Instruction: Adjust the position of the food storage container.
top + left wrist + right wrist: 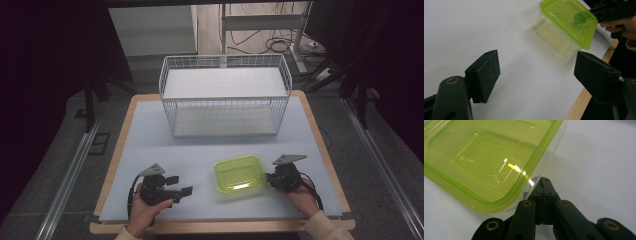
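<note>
High view: a lidded green box (239, 173) sits on the table (150, 130), in front of an empty wire basket (225, 95). The right gripper (268, 179) touches the box's right side; the left gripper (181, 185) lies well apart.

Left gripper view: jaws spread, nothing between them; the box holds nothing discernible.

Right gripper view: jaws pressed together, tips just under the lid rim.
</note>
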A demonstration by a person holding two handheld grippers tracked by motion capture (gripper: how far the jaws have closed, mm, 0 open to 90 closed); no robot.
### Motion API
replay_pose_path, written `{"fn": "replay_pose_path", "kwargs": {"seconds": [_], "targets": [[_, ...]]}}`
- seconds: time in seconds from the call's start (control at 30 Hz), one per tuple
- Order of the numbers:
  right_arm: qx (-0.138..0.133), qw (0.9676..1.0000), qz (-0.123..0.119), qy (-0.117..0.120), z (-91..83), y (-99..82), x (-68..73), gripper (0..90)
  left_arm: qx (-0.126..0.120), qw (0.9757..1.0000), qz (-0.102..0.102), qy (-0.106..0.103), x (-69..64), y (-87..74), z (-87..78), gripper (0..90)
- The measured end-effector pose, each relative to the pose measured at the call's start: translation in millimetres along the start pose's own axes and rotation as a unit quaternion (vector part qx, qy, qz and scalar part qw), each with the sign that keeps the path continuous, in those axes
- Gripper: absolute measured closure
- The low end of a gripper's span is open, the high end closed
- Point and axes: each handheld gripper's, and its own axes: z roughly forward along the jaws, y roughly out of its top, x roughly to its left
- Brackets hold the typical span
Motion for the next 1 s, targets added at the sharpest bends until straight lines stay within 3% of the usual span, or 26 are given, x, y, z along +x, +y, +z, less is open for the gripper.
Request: {"fn": "replay_pose_path", "kwargs": {"seconds": [0.23, 1.0], "targets": [[0.001, 1.0000, -0.003, 0.000, 0.4, 0.2, 3.2, 89.7, 0.001, 1.0000, 0.000, 0.001, -0.1, 0.0, 0.1, 20.6], [0.002, 0.9989, -0.039, 0.024, 20.7, 14.3, 41.0, 89.7, -0.002, 1.0000, -0.005, 0.005, 3.3, 0.2, -1.7, 20.6]]}}
